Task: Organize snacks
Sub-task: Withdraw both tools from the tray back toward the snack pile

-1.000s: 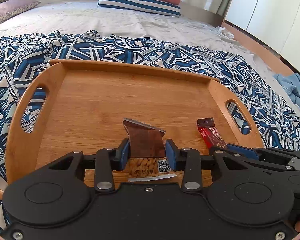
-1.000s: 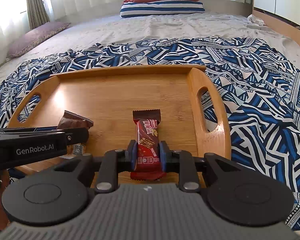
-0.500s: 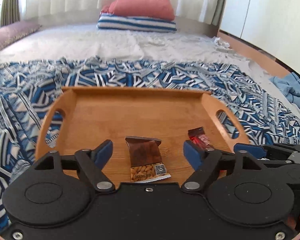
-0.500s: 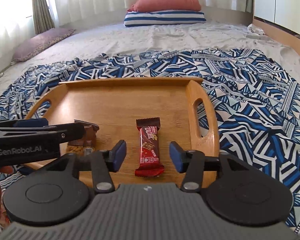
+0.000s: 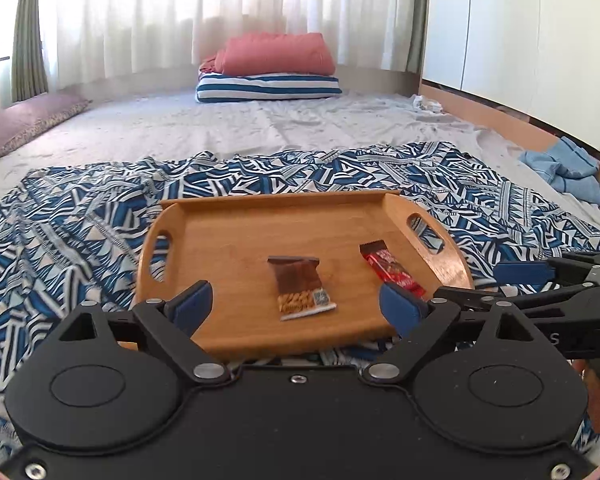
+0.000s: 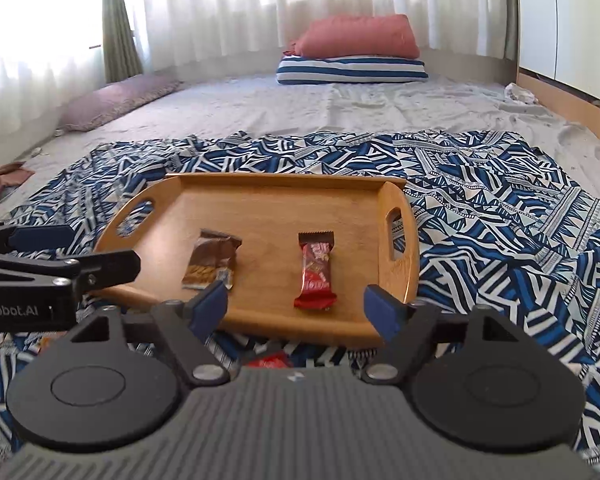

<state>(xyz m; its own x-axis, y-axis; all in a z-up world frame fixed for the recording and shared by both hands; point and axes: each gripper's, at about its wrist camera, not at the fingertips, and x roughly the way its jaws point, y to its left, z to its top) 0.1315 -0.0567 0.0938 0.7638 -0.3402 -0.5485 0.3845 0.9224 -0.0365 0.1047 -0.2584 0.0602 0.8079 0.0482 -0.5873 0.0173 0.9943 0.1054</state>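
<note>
Left claw (image 5: 296,304): jaws spread wide and have just been opening; nothing is gripped. The blue pads (image 5: 192,305) stand to either side of the near part of the tray, clear of the packet that shows in the gap between them.
Left claw pose: raised above the near edge of the tray, tilted downward toward it, body level across the view.
Right claw (image 6: 297,307): jaws also wide and just been opening; empty. Its pads (image 6: 380,309) frame the red bar from a distance without touching it.
Right claw pose: held above the tray's near edge, angled down, just beside the left claw; each claw shows at the edge of the other's view.
Hand: a bit of the person's hand (image 5: 598,404) shows at the right border behind the right claw's handle.
Brown nut packet (image 5: 300,286): lying flat on the tray floor, near the front, lengthwise away from the camera.
Red snack bar (image 6: 317,276): lying flat on the tray to the right of the brown packet, apart from it, near the right handle.
Wooden tray (image 5: 236,236): rests on the blue patterned blanket (image 5: 80,232) spread over the bed.
Another red wrapper (image 6: 270,361): partly seen on the blanket just below the tray's near edge; too hidden to tell more.
</note>
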